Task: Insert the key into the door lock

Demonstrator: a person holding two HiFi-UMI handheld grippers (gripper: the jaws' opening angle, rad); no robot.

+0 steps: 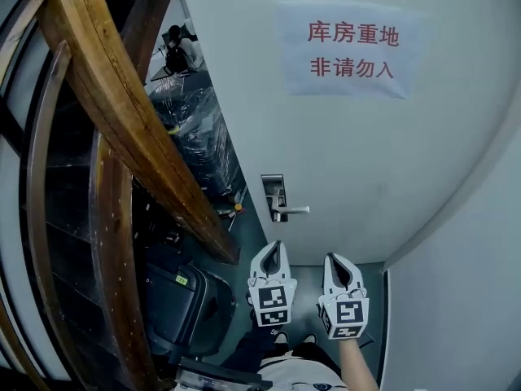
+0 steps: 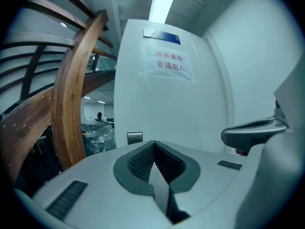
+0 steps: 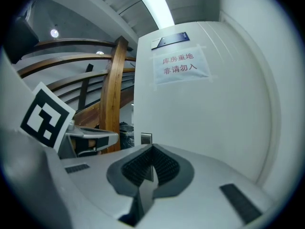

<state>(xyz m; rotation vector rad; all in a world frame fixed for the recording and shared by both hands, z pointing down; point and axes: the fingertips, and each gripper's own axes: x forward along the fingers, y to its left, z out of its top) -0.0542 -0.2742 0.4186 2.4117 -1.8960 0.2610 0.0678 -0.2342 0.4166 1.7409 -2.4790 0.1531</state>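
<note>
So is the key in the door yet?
Not yet. Nothing looks done: nothing sticks out of the lock plate by the door handle. In hand: the left gripper and right gripper are both shut, held below the handle, short of the white door. I can't make out a key in either. Left to do: bring a key up and push it in.

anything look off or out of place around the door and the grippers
Nothing damaged or spilled. One oddity: the left gripper and right gripper are both shut, with no key visible between either's jaws. The door handle sits level.
</note>
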